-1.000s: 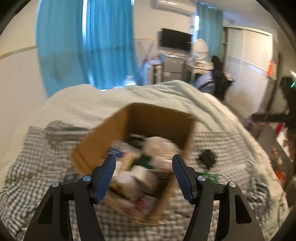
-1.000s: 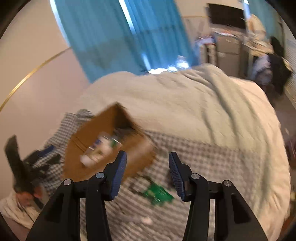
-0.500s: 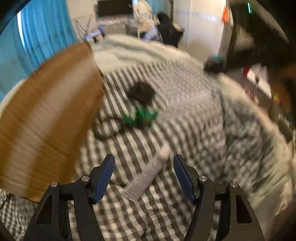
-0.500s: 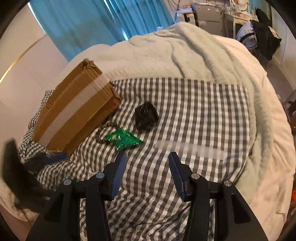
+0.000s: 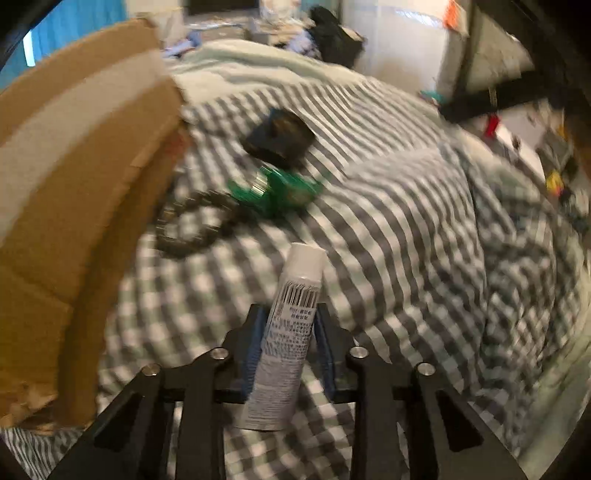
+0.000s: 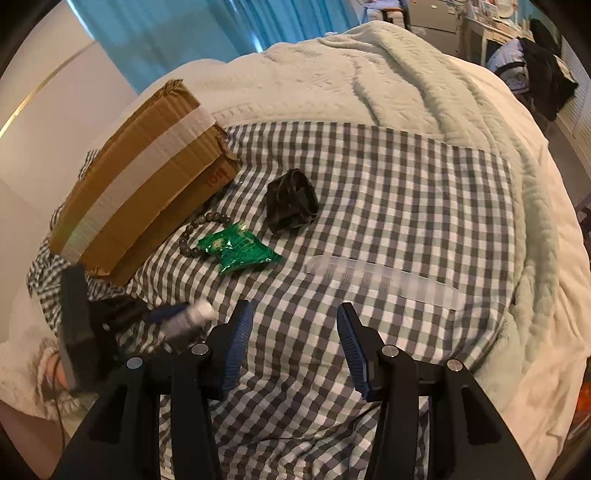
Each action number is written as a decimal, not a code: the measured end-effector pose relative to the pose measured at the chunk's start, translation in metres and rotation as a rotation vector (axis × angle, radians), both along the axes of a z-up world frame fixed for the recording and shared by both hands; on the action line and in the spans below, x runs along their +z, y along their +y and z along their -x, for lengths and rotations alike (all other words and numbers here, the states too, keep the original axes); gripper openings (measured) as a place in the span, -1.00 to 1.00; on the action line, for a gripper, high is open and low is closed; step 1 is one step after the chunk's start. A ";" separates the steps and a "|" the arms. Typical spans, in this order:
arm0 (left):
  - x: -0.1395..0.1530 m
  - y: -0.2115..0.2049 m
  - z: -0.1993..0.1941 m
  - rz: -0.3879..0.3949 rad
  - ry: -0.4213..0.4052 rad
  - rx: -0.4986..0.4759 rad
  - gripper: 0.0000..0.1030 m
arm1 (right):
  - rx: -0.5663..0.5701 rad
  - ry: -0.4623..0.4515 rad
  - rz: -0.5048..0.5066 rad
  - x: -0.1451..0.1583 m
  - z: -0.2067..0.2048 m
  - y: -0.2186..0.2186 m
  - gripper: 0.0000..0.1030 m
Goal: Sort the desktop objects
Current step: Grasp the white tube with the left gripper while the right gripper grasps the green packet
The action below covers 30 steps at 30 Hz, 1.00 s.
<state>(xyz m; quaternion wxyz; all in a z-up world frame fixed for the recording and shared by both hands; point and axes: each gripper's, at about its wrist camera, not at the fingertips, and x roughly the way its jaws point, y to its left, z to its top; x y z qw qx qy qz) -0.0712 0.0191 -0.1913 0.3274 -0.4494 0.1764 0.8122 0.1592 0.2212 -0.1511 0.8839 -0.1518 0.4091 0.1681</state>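
My left gripper (image 5: 288, 314) is shut on a white tube (image 5: 291, 321) with a barcode, its cap pointing away over the checked cloth (image 5: 388, 229). It also shows in the right wrist view (image 6: 184, 319), at the left. A cardboard box (image 6: 144, 177) lies on its side at the left. Beside it lie a bead bracelet (image 6: 195, 236), a green packet (image 6: 236, 251) and a crumpled black object (image 6: 291, 201). My right gripper (image 6: 295, 328) is open and empty above the cloth. A clear comb-like strip (image 6: 380, 280) lies ahead of it.
The checked cloth (image 6: 369, 177) covers a bed with a pale quilt (image 6: 369, 74). Blue curtains (image 6: 184, 26) hang behind. Cluttered furniture and dark clothing (image 6: 543, 77) stand at the far right.
My left gripper has closed on the white tube, which lay between its open fingers half a second ago. The box has tipped from open side up onto its side. The right view has settled.
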 end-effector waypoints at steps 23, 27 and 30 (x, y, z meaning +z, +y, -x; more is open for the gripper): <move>0.015 -0.052 0.031 -0.104 -0.115 0.256 -0.56 | 0.184 0.053 0.217 -0.076 -0.071 0.106 -0.41; 0.023 -0.049 0.026 -0.130 -0.110 0.237 -0.56 | 0.165 0.059 0.177 -0.059 -0.052 0.086 -0.43; 0.037 -0.041 0.020 -0.162 -0.097 0.206 -0.56 | 0.181 0.037 0.131 -0.035 -0.029 0.079 -0.43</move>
